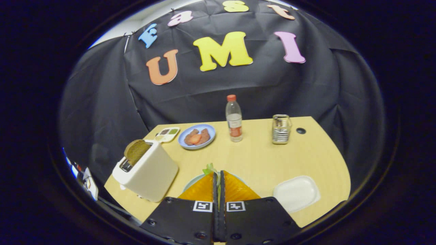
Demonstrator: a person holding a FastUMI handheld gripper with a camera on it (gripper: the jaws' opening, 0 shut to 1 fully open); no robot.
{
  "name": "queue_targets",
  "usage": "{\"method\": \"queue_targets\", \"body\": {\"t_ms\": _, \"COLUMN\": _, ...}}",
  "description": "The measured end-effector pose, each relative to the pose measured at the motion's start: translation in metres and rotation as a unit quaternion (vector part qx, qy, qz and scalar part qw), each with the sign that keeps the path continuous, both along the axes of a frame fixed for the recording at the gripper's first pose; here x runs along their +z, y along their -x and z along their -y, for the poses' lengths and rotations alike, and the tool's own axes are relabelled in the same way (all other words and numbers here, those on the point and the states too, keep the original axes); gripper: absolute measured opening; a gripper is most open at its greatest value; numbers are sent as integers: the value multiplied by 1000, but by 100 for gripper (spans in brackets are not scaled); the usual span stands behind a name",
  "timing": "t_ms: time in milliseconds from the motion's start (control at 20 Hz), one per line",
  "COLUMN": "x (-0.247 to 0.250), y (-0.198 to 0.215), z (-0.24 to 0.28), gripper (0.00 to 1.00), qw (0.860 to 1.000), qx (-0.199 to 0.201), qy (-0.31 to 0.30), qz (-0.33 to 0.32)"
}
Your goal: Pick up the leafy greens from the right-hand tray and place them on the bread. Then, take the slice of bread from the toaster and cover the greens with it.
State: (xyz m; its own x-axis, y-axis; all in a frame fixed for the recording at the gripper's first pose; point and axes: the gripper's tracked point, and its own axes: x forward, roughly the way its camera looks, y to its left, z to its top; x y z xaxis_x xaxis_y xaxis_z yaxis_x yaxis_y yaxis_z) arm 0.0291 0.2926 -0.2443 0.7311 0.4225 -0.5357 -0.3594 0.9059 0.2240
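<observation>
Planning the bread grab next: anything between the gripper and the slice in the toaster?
Nothing visible blocks it. The gripper, fingers nearly closed with leafy greens at their tips, sits over a plate. The bread slice sticks up from the toaster, just beside the fingers, across bare table.

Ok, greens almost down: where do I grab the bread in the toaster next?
Grip the bread slice by its exposed upper half, coming from above with one finger on each flat face. It stands on edge in the toaster slot, so only the top is free. The gripper looks closed on the leafy greens; release first.
</observation>
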Motion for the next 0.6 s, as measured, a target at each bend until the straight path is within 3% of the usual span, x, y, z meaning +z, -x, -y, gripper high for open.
{"method": "queue_targets", "body": {"t_ms": 300, "x": -24, "y": 14, "z": -88, "gripper": 0, "qw": 996, "qx": 3, "qy": -62, "qz": -59}}
{"method": "queue_targets", "body": {"t_ms": 450, "x": -37, "y": 13, "z": -98, "gripper": 0, "qw": 991, "qx": -14, "qy": -95, "qz": -89}}
{"method": "queue_targets", "body": {"t_ms": 600, "x": -56, "y": 4, "z": -85, "gripper": 0, "qw": 990, "qx": -33, "qy": -90, "qz": -103}}
